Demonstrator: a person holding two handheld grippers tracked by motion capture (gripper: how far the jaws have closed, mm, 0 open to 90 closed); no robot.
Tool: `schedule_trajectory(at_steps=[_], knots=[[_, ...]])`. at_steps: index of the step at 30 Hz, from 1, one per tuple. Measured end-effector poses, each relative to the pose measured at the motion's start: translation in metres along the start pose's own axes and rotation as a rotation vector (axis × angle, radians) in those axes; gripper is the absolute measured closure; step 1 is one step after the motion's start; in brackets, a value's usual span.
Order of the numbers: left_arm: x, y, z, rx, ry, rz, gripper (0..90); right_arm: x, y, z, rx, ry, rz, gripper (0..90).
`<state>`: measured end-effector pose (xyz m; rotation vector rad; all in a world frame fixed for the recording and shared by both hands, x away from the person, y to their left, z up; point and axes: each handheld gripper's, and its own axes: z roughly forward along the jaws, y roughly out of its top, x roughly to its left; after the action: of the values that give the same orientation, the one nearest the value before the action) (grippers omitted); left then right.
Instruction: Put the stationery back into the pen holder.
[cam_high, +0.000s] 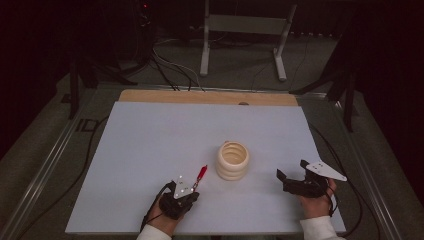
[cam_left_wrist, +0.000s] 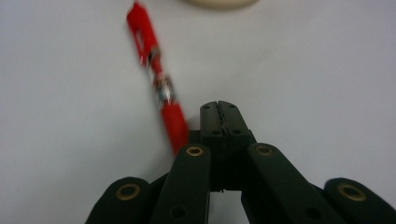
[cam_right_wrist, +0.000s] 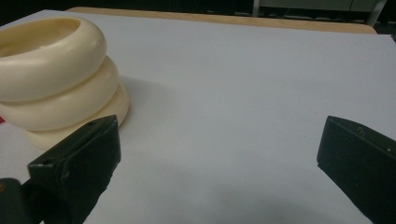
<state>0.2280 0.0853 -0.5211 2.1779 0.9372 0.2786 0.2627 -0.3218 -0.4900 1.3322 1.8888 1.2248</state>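
Note:
A red pen (cam_left_wrist: 156, 79) lies on the white table top, slanting away from my left gripper (cam_left_wrist: 219, 108). Its near end rests against the left side of the jaws, which stand pressed together with nothing showing between the tips. From above, the pen (cam_high: 201, 173) sticks out beyond the left gripper (cam_high: 194, 189) toward a cream holder (cam_high: 232, 160) made of stacked rounded rings. My right gripper (cam_high: 290, 171) hovers right of the holder, jaws wide apart and empty. In the right gripper view the holder (cam_right_wrist: 56, 79) stands just beyond the left jaw.
The white board (cam_high: 150, 140) covers a wooden table whose far edge (cam_high: 200, 96) shows as a tan strip. Cables and a metal stand (cam_high: 245, 30) sit on the floor behind. Cables trail from both grippers off the near edge.

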Motion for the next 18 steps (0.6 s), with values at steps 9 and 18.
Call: schedule_trajectory(at_steps=[9, 18], knots=[[0.012, 0.001, -0.015, 0.014, 0.11, 0.0, 90.0, 0.0, 0.0, 0.0, 0.0, -0.002, 0.004, 0.0], [0.029, -0.003, -0.024, 0.012, 0.151, -0.055, 90.0, 0.0, 0.0, 0.001, 0.004, -0.003, -0.001, 0.0]])
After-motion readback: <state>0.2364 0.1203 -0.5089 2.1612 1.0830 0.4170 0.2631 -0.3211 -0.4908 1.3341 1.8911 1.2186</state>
